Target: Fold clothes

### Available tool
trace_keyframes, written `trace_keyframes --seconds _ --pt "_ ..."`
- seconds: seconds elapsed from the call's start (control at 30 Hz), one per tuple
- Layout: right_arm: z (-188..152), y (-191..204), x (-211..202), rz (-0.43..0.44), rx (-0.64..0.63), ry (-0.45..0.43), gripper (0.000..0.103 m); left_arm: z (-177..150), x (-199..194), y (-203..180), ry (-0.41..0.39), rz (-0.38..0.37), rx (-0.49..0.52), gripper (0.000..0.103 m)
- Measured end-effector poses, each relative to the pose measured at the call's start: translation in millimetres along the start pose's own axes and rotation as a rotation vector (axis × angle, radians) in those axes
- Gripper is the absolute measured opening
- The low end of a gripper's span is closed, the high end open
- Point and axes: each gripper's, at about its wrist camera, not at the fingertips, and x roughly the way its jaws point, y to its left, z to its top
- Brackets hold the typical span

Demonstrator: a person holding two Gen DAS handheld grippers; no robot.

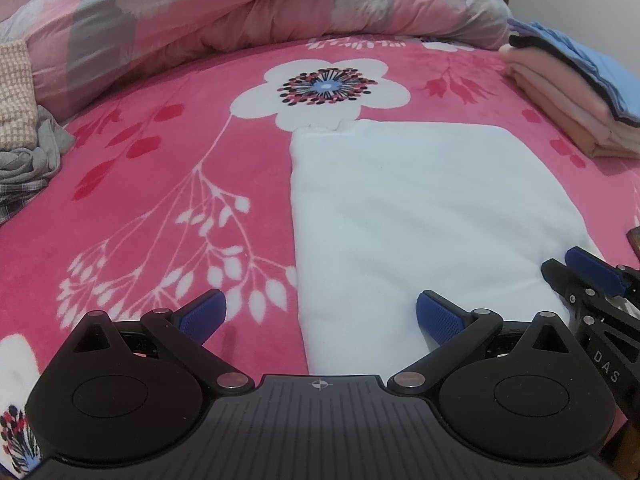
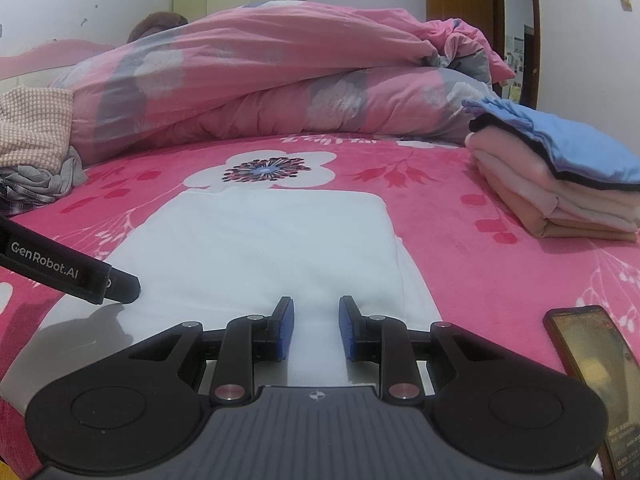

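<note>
A white garment [image 1: 420, 208] lies folded into a flat rectangle on the pink flowered bedspread [image 1: 168, 184]. My left gripper [image 1: 320, 312] stands wide open over its near left edge, one blue pad over the bedspread and the other over the white cloth. The right gripper [image 2: 316, 328] is low over the near end of the white garment [image 2: 272, 240]. Its blue pads are parallel with a narrow gap, and only flat cloth shows between them. It also shows at the white cloth's right corner, as the right gripper [image 1: 588, 276] in the left wrist view. The left gripper's black body [image 2: 72, 272] reaches in from the left.
A stack of folded peach clothes with a blue piece on top [image 2: 560, 184] sits at the right. Rolled pink quilts [image 2: 260, 88] fill the back of the bed. Loose checked and grey clothes [image 1: 24, 136] lie at the left. A phone [image 2: 596, 376] rests near the right gripper.
</note>
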Motion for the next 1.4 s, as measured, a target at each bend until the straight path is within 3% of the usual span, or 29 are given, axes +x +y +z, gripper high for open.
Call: trace_keyframes --seconds 0.77,1.4 --pt "-1 0 0 0.003 -0.006 -0.009 0.027 0 0 -2 0.004 0.014 -0.004 0.103" --pt "-5 0 -1 0.001 0.011 -0.029 0.027 -5 2 14 -0.023 -0.092 -0.019 0.103"
